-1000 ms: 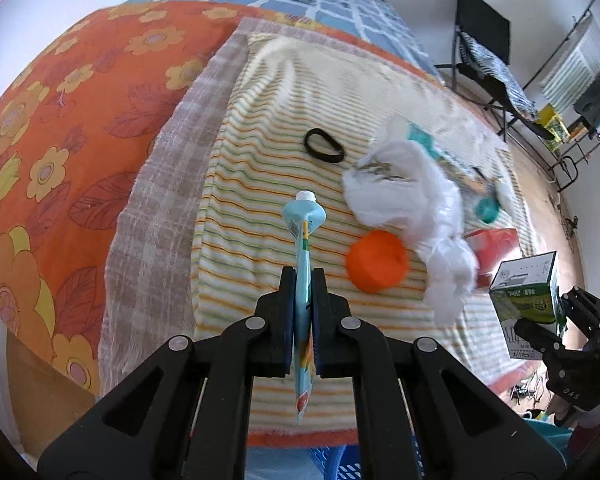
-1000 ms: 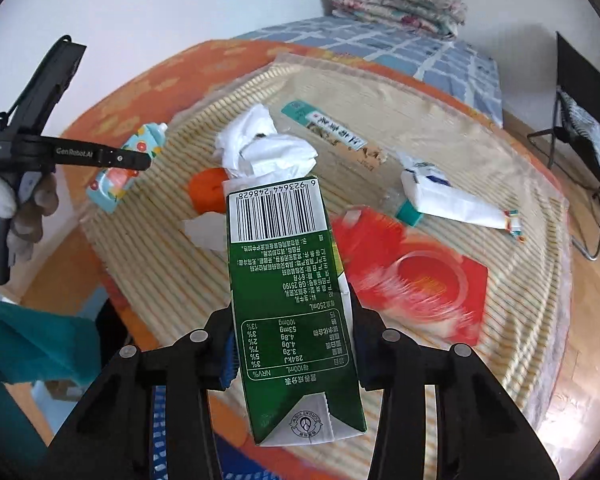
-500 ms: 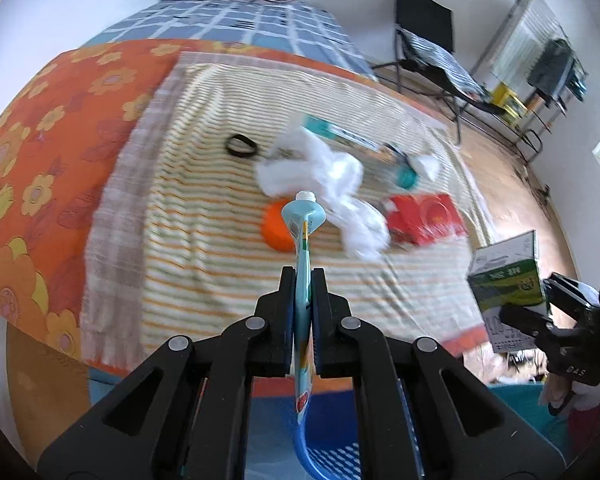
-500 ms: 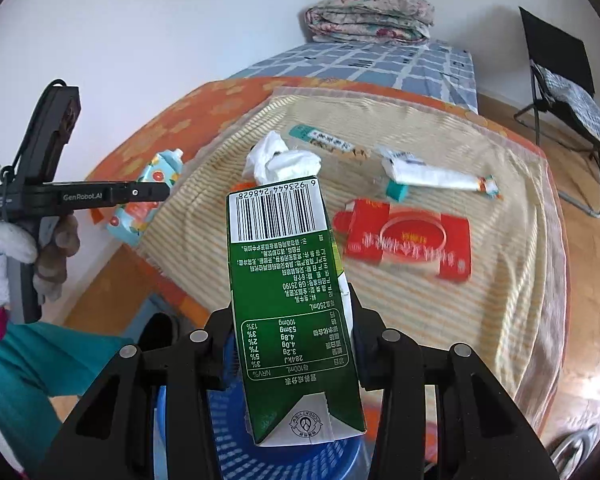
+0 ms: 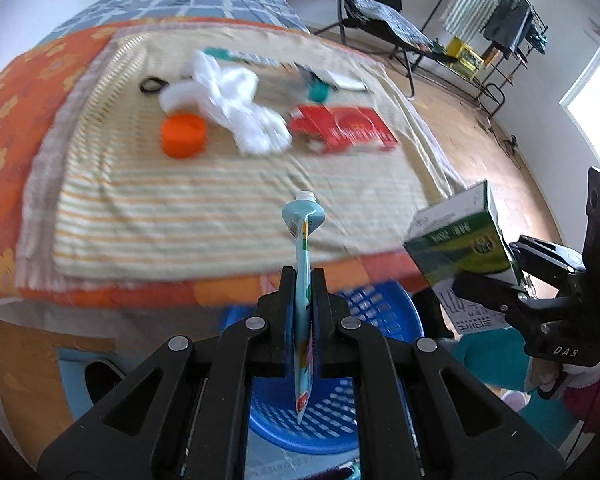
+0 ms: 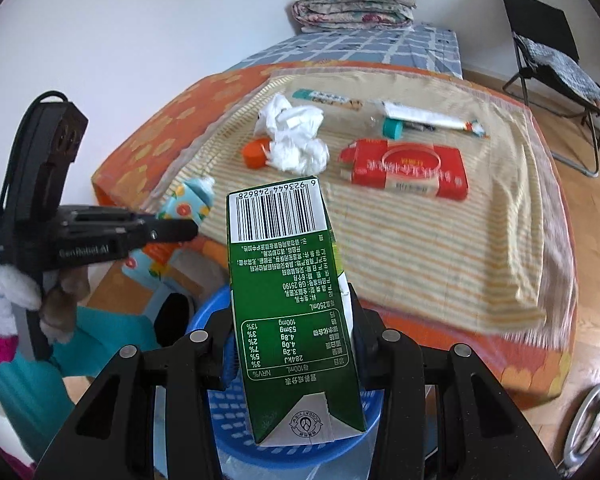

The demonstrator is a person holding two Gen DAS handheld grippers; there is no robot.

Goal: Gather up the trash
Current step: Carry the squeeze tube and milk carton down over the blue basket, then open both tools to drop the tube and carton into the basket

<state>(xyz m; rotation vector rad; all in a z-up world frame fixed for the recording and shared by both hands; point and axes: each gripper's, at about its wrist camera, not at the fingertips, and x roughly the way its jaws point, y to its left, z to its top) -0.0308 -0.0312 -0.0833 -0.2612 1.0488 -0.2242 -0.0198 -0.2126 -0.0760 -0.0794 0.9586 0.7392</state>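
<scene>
My left gripper [image 5: 302, 280] is shut on a flattened light-blue tube [image 5: 304, 240], held above a blue basket [image 5: 332, 408] on the floor in front of the bed. My right gripper [image 6: 290, 320] is shut on a green drink carton [image 6: 290, 292], also above the blue basket [image 6: 228, 412]. The carton [image 5: 460, 236] shows at the right of the left wrist view; the tube [image 6: 188, 204] shows at the left of the right wrist view. On the striped cloth lie a white crumpled bag [image 5: 240, 108], an orange cap [image 5: 182, 136], a red box [image 5: 344, 128] and a teal-capped tube [image 6: 420, 120].
A black ring [image 5: 153, 85] lies at the cloth's far left. The bed [image 5: 4, 120] has an orange flowered cover and folded blankets [image 6: 352, 4] at its head. A black chair [image 6: 548, 60] stands on the wooden floor to the right.
Both grippers have pulled back from the bed and lowered, with the tube and the carton still held. The blue basket has come into view under them.
</scene>
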